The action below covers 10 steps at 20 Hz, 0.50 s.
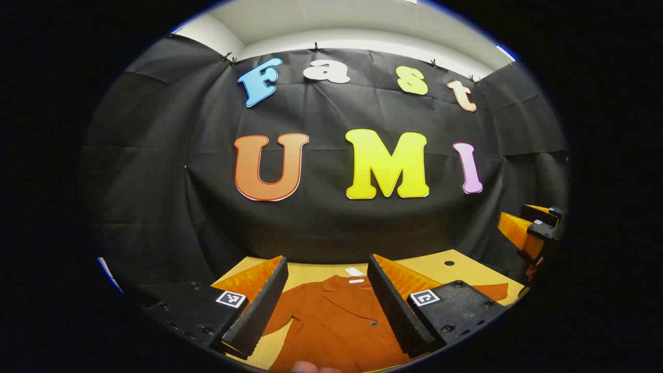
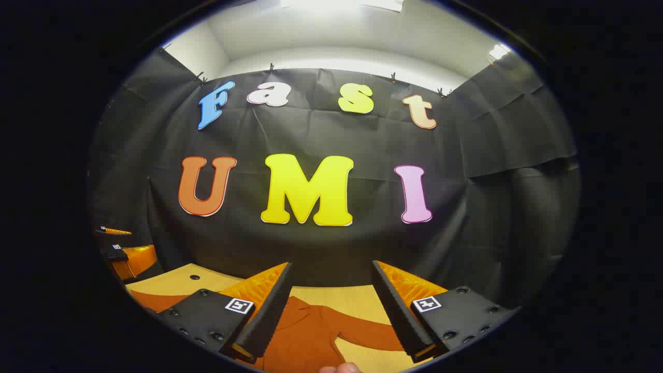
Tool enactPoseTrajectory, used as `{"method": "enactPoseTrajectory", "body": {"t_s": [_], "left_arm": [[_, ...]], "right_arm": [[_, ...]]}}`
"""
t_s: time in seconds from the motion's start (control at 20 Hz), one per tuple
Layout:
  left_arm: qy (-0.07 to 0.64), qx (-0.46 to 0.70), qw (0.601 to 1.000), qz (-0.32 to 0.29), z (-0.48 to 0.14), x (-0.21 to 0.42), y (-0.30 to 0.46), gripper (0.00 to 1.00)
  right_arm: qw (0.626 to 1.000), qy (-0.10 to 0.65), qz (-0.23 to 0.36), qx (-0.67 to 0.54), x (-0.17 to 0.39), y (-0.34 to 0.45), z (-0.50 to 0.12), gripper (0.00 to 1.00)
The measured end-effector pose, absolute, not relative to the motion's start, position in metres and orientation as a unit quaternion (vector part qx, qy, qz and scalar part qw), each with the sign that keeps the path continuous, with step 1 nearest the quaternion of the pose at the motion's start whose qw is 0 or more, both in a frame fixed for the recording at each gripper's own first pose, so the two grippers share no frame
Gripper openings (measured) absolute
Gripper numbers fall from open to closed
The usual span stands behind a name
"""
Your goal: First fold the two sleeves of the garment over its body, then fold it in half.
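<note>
A rust-orange shirt lies flat on the wooden table, collar toward the back wall, a white label at its neck and a dark button on the front. My left gripper hangs open above the shirt's chest, with nothing between its fingers. In the right gripper view the same shirt spreads below, one sleeve reaching right across the table. My right gripper is open above it, holding nothing. The other gripper shows at the right edge of the left gripper view and at the left edge of the right gripper view.
The black cloth wall stands close behind the table's far edge. The table has small dark holes in its top. A fingertip shows at the bottom of the right gripper view.
</note>
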State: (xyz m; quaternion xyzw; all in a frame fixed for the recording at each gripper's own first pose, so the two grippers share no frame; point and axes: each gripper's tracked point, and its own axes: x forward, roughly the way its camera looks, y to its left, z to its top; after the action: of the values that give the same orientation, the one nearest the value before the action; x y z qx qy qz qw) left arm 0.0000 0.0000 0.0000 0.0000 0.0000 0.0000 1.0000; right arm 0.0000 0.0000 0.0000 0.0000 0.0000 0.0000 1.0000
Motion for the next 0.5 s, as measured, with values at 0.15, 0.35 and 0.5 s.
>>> {"method": "enactPoseTrajectory", "body": {"t_s": [0.15,0.35,0.5], "left_arm": [[0.0,0.001,1.0,0.001,-0.0002,0.0039,-0.0054,0.99],[-0.005,0.0,1.0,0.005,0.0031,0.0049,-0.0081,0.99],[-0.004,-0.002,1.0,0.006,0.0017,0.0053,-0.0094,0.99]], "right_arm": [[1.0,0.001,-0.002,-0.002,0.0023,-0.0068,-0.0015,0.95],[1.0,0.0,0.005,-0.009,0.0041,-0.0081,-0.002,0.95],[1.0,-0.004,0.006,-0.007,0.0063,-0.0109,-0.0001,0.95]]}}
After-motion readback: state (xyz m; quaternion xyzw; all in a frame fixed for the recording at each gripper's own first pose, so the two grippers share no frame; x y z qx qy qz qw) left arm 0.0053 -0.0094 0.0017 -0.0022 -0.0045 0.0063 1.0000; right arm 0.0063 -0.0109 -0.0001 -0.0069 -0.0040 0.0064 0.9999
